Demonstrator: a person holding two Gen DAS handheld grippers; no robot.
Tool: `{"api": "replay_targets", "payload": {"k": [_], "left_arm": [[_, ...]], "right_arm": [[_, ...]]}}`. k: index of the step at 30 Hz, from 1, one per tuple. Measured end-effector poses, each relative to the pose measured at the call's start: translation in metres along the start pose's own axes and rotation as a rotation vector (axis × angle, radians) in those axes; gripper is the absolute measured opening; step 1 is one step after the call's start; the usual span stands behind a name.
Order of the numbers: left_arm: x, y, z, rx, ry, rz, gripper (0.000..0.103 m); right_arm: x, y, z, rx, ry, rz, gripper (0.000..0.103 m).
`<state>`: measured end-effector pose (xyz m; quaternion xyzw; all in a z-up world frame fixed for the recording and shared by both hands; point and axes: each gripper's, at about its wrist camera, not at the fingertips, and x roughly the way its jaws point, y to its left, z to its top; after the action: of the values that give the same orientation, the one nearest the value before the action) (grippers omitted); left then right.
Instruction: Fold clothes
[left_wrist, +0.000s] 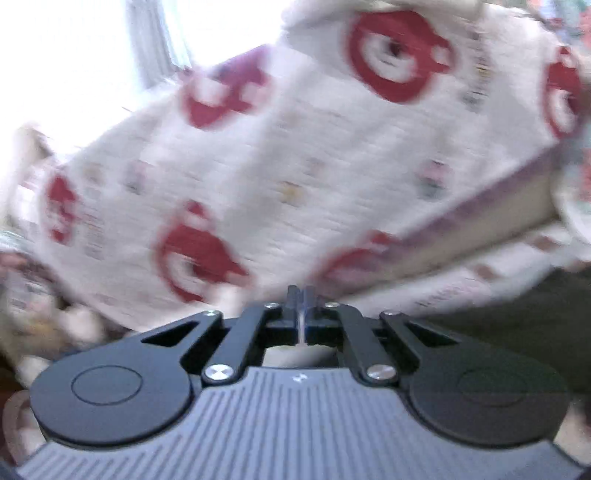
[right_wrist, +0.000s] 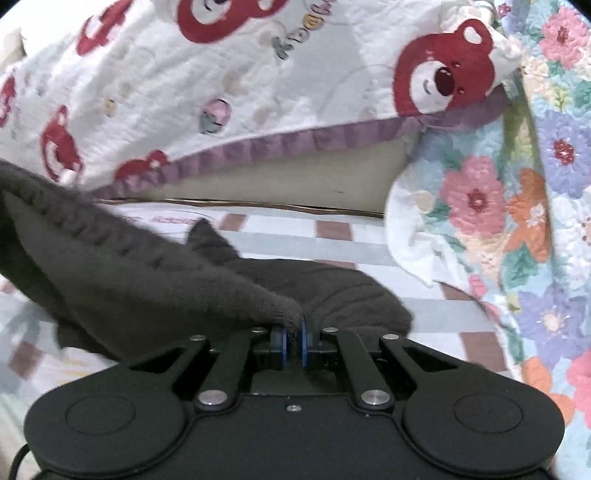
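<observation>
Right gripper (right_wrist: 294, 329) pinches dark garment (right_wrist: 155, 266) — left view blurred.

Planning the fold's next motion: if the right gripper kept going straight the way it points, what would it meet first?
Probably more of the dark grey garment that the right gripper already pinches; its bulk lies directly ahead on the checked sheet. Beyond that comes the bear-print quilt, though depth is unclear.

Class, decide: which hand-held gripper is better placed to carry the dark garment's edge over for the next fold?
Right: the right hand-held gripper is shut on the dark garment. The left hand-held gripper shows no clear grip.
</observation>
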<state>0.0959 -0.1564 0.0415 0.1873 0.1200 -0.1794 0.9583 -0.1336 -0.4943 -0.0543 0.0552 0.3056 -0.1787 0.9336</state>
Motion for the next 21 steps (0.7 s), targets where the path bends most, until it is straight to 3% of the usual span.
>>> {"api": "replay_targets", "payload": {"k": [1, 3, 5, 9, 10, 11, 12, 13, 14, 16, 17, 19, 21], "left_arm": [[-0.002, 0.012, 0.000, -0.004, -0.009, 0.033, 0.000], [-0.006, 0.038, -0.005, -0.056, 0.017, 0.031, 0.000], [-0.008, 0.056, -0.017, -0.130, 0.090, -0.041, 0.000], [0.012, 0.066, -0.056, -0.293, 0.346, -0.222, 0.009], [0.022, 0.063, -0.068, -0.347, 0.435, -0.260, 0.028], [0.035, 0.060, -0.083, -0.417, 0.552, -0.295, 0.060], [0.047, 0.056, -0.099, -0.494, 0.660, -0.333, 0.067], [0.055, 0.053, -0.115, -0.594, 0.740, -0.384, 0.065], [0.064, 0.050, -0.130, -0.695, 0.807, -0.432, 0.065], [0.077, 0.048, -0.150, -0.882, 0.836, -0.505, 0.066], [0.080, 0.048, -0.155, -0.911, 0.831, -0.493, 0.066], [0.080, 0.042, -0.159, -0.860, 0.785, -0.421, 0.066], [0.076, 0.037, -0.162, -0.754, 0.727, -0.361, 0.067]], "right_arm": [[-0.005, 0.003, 0.000, 0.007, -0.008, 0.023, 0.008], [-0.018, 0.010, -0.002, 0.017, -0.017, 0.089, 0.008], [-0.028, 0.019, -0.008, 0.005, 0.000, 0.130, 0.008], [-0.027, 0.035, -0.028, -0.092, 0.085, 0.040, 0.007], [-0.022, 0.033, -0.033, -0.093, 0.115, -0.004, 0.007], [-0.018, 0.031, -0.037, -0.092, 0.144, -0.047, 0.007], [-0.018, 0.030, -0.035, -0.066, 0.141, -0.053, 0.010], [-0.019, 0.029, -0.033, -0.040, 0.138, -0.058, 0.020], [-0.020, 0.028, -0.031, -0.014, 0.134, -0.064, 0.022], [-0.022, 0.026, -0.027, 0.038, 0.128, -0.075, 0.023], [-0.023, 0.025, -0.025, 0.064, 0.125, -0.080, 0.023], [-0.025, 0.023, -0.021, 0.115, 0.119, -0.090, 0.024], [-0.034, 0.047, -0.012, 0.047, 0.101, -0.062, 0.025]]}}
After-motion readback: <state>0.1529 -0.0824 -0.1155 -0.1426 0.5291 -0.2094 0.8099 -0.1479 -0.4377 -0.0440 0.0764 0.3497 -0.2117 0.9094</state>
